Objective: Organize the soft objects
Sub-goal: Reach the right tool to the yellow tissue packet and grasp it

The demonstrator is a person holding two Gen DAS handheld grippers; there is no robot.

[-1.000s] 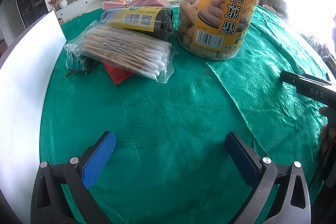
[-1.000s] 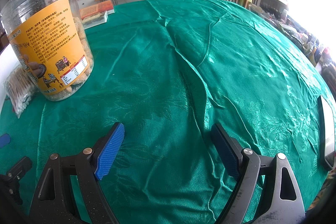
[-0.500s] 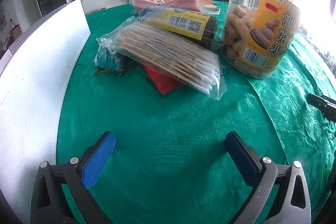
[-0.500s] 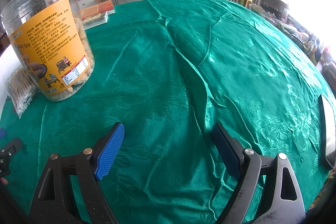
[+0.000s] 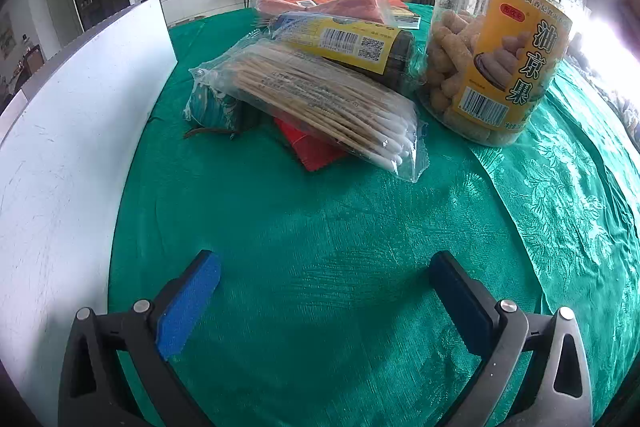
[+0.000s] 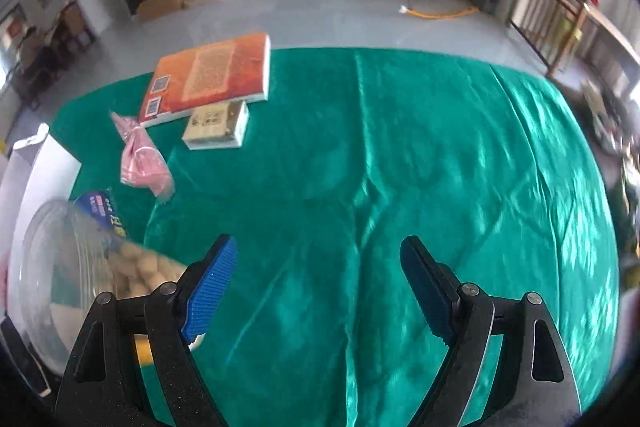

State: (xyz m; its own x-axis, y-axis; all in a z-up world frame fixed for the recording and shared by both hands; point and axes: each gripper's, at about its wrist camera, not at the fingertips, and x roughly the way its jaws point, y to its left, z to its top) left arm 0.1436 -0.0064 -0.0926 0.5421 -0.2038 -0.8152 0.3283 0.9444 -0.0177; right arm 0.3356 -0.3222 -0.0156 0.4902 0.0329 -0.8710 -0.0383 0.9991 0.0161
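A clear bag of cotton swabs [image 5: 320, 103] lies on a pile in the left wrist view, over a red packet [image 5: 312, 147] and a small green pouch [image 5: 212, 107]. Behind it lie a dark roll with a yellow label [image 5: 348, 43] and a pink bag [image 5: 352, 5]. My left gripper [image 5: 324, 275] is open and empty above the green cloth, short of the pile. My right gripper [image 6: 318, 259] is open and empty, raised high over the table. The pink bag [image 6: 140, 163] also shows in the right wrist view.
A tall clear snack jar [image 5: 500, 39] stands right of the pile; its open top [image 6: 60, 267] is below my right gripper's left finger. A white board [image 5: 80, 115] stands along the left. Two books [image 6: 208, 79] lie at the far edge of the green tablecloth [image 6: 440, 167].
My right gripper has risen sharply and now looks down on the table and jar from above. My left gripper has shifted slightly, with the pile and jar a little nearer to the right.
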